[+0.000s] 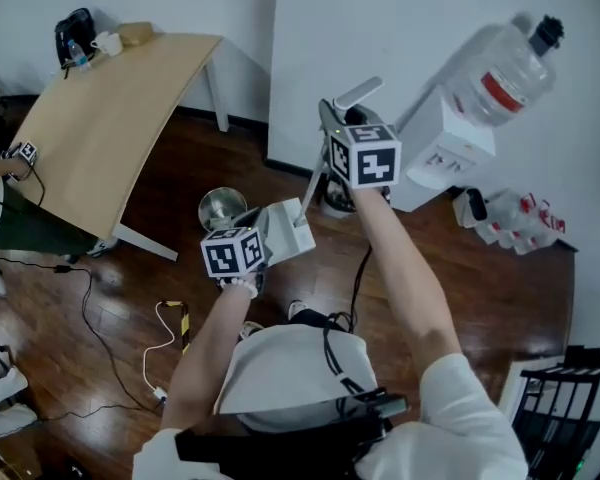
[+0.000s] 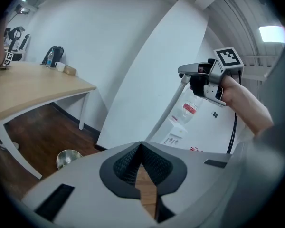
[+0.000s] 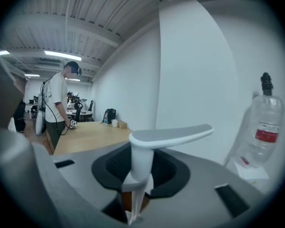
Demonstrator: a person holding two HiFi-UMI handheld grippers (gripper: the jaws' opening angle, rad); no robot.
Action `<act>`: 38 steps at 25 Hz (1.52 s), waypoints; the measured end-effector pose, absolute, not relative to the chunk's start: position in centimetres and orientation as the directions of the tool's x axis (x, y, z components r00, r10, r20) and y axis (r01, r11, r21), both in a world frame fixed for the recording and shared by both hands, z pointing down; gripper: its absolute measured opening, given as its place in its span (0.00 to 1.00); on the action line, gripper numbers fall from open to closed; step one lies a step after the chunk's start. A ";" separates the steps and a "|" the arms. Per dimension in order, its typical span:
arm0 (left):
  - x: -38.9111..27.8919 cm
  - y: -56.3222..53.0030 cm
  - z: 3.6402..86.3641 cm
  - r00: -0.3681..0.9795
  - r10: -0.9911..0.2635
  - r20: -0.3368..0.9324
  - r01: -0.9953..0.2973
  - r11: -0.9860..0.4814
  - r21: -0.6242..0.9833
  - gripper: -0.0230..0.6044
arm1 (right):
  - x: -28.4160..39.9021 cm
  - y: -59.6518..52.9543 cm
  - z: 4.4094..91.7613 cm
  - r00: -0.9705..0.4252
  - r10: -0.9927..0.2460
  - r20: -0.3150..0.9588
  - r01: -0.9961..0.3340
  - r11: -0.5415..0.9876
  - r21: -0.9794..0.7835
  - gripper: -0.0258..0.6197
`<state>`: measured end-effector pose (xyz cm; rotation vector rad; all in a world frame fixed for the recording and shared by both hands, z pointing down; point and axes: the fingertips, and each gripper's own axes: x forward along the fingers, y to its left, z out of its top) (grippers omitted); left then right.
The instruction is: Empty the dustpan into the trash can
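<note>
Right tongs (image 3: 135,194) are clamped on the stem of the dustpan handle (image 3: 171,136), just under its flat top grip. Left tongs (image 2: 141,151) are pinched together with nothing between them, only floor showing through. The pole (image 2: 173,109) slants down past the left tongs; the pan itself I can't pick out for sure. It looks like light, stiff, smooth plastic, so that long pole will want to swing. Best grip is the stem up top, plus a second hold low down for tipping. Beyond the left tongs, lower left, is a shiny metal can (image 2: 69,158), likely the bin. Farther off is a water dispenser (image 1: 450,148).
</note>
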<state>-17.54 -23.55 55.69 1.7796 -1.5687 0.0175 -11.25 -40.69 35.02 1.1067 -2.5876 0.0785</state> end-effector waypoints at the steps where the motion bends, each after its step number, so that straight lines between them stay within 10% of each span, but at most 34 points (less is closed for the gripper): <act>1: -16.6 -23.6 56.3 0.262 -0.838 0.479 -0.857 0.027 0.515 0.03 | -9.6 -40.9 35.8 -0.629 -0.706 0.326 -0.728 0.682 0.074 0.19; 19: -2.1 -24.4 62.1 0.392 -0.707 0.588 -0.862 -0.059 0.504 0.03 | 21.3 -43.2 58.6 -0.272 -0.806 0.526 -0.958 0.278 -0.070 0.20; 38: 3.2 -25.6 66.0 0.411 -0.629 0.660 -0.869 -0.052 0.492 0.03 | 27.3 -41.0 71.1 -0.267 -0.791 0.550 -0.964 0.228 -0.140 0.22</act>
